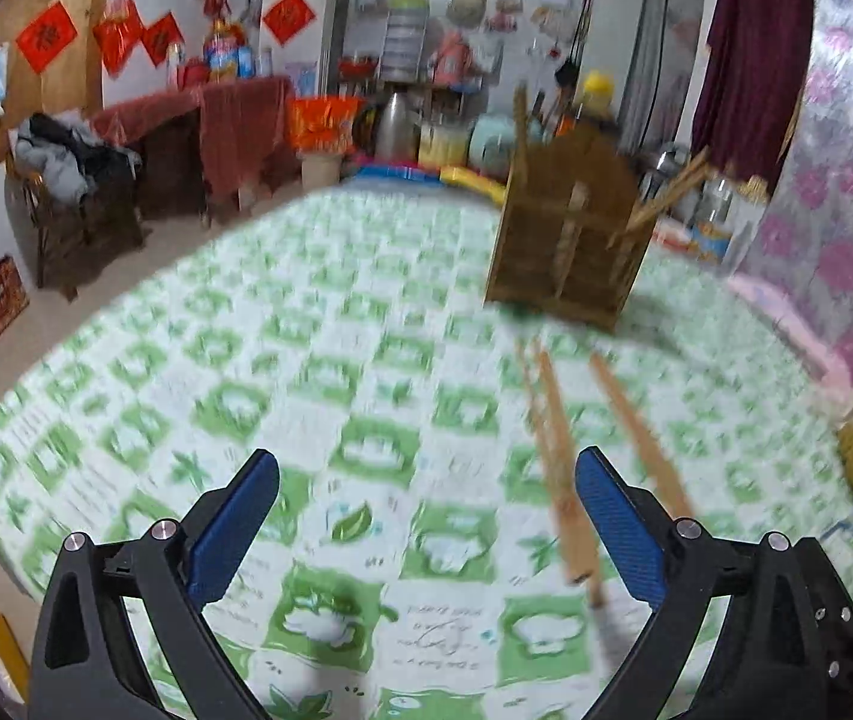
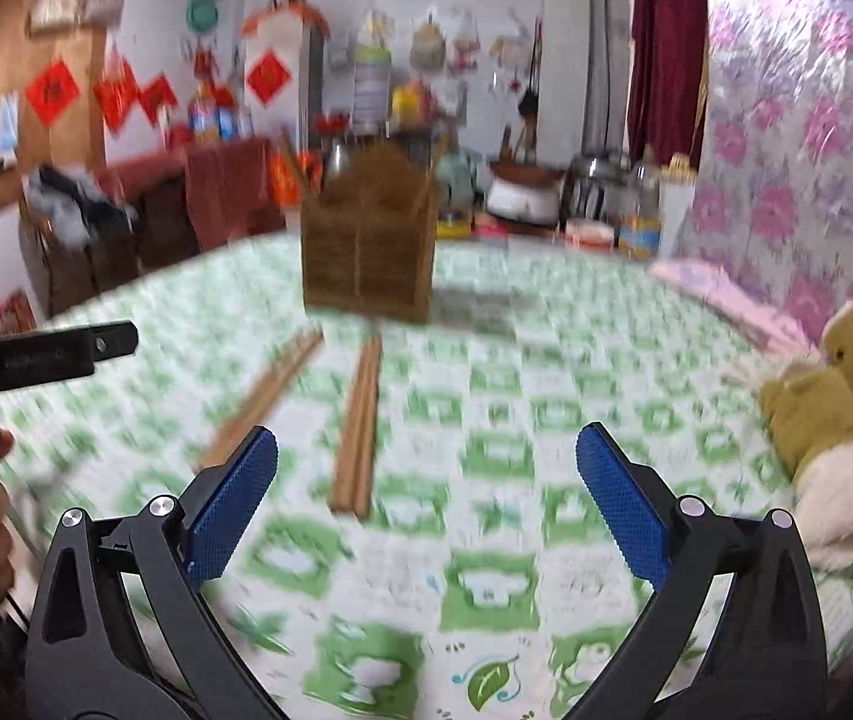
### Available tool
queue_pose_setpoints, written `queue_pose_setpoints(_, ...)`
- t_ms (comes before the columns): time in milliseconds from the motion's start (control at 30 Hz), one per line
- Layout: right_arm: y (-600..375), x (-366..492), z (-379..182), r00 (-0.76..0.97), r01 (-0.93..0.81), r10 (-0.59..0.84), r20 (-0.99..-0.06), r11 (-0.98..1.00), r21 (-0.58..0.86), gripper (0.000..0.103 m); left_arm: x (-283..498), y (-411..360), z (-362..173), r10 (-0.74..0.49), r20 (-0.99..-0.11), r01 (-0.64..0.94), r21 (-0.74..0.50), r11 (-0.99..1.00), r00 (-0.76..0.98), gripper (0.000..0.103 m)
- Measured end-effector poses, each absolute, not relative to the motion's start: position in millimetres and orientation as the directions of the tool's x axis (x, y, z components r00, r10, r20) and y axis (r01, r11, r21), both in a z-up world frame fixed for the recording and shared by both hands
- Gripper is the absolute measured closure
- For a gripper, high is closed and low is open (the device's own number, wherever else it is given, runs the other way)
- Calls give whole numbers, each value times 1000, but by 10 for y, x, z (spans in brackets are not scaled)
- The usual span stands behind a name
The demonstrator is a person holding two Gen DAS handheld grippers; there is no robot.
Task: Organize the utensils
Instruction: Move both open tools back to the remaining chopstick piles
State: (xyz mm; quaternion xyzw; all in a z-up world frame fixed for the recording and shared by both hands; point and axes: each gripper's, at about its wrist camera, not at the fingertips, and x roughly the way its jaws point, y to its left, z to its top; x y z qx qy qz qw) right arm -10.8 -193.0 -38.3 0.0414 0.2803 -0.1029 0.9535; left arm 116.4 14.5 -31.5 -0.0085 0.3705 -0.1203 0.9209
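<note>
1. Chopsticks point(image 2: 357, 438) lie in two loose pairs on the tablecloth point(image 2: 486, 420), just in front of the wooden holder point(image 2: 366, 252); a few more sticks point(image 1: 666, 192) lean out of the holder's right side.
2. Only the right wrist view shows the plush toy point(image 2: 828, 420), far right of the holder.
3. The green-patterned tablecloth runs back toward a cluttered wall behind the holder.
4. The left gripper point(image 1: 426, 516) and the right gripper point(image 2: 426, 504) are both spread wide, holding nothing, short of the holder.

The chopsticks point(image 2: 360, 438) and slatted holder point(image 2: 366, 246) looked like matt wood; the tablecloth point(image 2: 546, 420) seemed smooth plastic, and the finger pads point(image 1: 621, 525) textured blue.
</note>
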Motion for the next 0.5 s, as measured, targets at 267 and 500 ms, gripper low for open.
queue_pose_setpoints(267,-1953,-117,-504,811,170,-90,-578,982,86,7,1095,134,-759,-166,-741,230,-17,973,650,6)
queue_pose_setpoints(500,-2046,1,-721,763,101,86,-641,963,249,24,1078,52,-791,-157,-723,261,33,965,672,6)
